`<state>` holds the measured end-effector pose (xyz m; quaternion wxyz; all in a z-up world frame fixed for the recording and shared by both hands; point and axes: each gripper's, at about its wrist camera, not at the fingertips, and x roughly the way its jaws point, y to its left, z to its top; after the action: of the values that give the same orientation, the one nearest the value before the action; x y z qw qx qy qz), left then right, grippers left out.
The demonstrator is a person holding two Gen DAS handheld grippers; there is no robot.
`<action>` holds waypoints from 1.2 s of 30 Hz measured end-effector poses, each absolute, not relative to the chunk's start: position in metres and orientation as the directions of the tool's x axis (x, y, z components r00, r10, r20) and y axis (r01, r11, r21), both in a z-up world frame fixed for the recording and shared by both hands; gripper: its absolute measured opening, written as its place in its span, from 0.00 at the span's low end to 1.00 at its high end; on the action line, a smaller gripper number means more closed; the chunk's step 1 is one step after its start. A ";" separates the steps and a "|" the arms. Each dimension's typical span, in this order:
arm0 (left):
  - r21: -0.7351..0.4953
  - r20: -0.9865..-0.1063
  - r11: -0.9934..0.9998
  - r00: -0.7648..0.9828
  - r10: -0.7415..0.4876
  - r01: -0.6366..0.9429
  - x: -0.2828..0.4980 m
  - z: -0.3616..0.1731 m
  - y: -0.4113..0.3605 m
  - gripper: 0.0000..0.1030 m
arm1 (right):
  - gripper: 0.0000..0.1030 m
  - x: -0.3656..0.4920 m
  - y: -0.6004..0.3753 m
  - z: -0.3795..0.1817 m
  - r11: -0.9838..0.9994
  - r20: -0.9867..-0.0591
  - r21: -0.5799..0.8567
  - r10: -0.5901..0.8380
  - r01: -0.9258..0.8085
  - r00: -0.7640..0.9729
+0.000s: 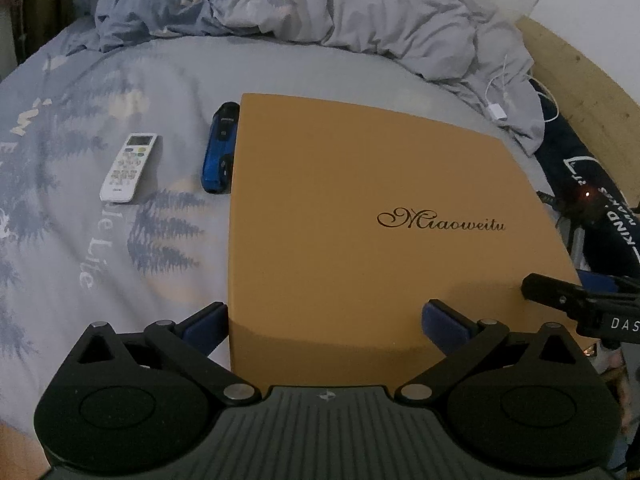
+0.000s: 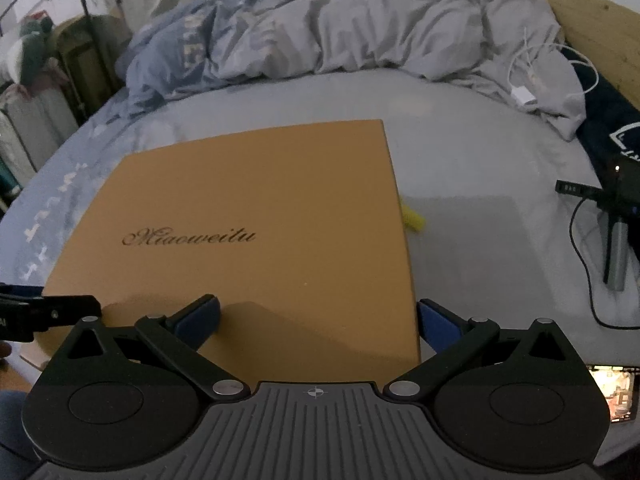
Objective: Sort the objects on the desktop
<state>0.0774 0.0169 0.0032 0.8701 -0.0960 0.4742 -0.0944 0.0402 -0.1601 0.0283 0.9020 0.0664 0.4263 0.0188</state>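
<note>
A flat orange box (image 1: 360, 216) lettered "Miaoweitu" lies on the bed sheet; it also fills the middle of the right wrist view (image 2: 260, 208). My left gripper (image 1: 326, 322) is open at the box's near left corner, one finger beside the left edge and the other over the lid. My right gripper (image 2: 318, 318) is open at the near right corner, straddling the right edge. A blue gadget (image 1: 220, 148) lies against the box's left side, and a white remote (image 1: 128, 168) rests further left. A yellow object (image 2: 414, 218) peeks out from behind the box's right edge.
A crumpled grey duvet (image 1: 320, 8) is heaped at the back. A white charger cable (image 2: 528, 80) lies at the far right beside a wooden headboard (image 2: 592, 20). A small tripod with a cable (image 2: 616, 240), a dark garment (image 1: 592, 184) and a lit phone screen (image 2: 612, 394) crowd the right side.
</note>
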 end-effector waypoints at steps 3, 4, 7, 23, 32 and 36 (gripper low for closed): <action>-0.253 -0.813 0.965 0.524 -0.253 0.073 0.078 0.000 0.017 1.00 | 1.00 0.041 -0.159 0.025 0.991 -0.772 0.132 0.089 0.022 0.629; -0.252 -0.815 0.965 0.522 -0.252 0.073 0.078 -0.001 0.017 1.00 | 1.00 0.041 -0.159 0.024 0.991 -0.774 0.131 0.089 0.021 0.627; -0.249 -0.821 0.966 0.513 -0.250 0.072 0.078 -0.005 0.017 1.00 | 1.00 0.041 -0.158 0.020 0.992 -0.779 0.122 0.085 0.017 0.621; -0.201 -0.839 0.977 0.502 -0.210 0.073 0.083 -0.014 0.010 1.00 | 1.00 0.048 -0.165 -0.002 0.989 -0.806 0.146 0.104 0.026 0.583; -0.191 -0.841 0.979 0.502 -0.201 0.071 0.085 -0.020 0.009 1.00 | 1.00 0.055 -0.165 -0.009 0.989 -0.827 0.146 0.106 0.029 0.553; -0.189 -0.836 0.980 0.512 -0.197 0.068 0.083 -0.021 0.010 1.00 | 1.00 0.055 -0.162 -0.009 0.991 -0.825 0.127 0.091 0.027 0.557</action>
<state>0.0830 0.0097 -0.0210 0.8668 -0.0661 0.4882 -0.0766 0.0549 -0.1616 -0.0089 0.8802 0.0628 0.4701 0.0179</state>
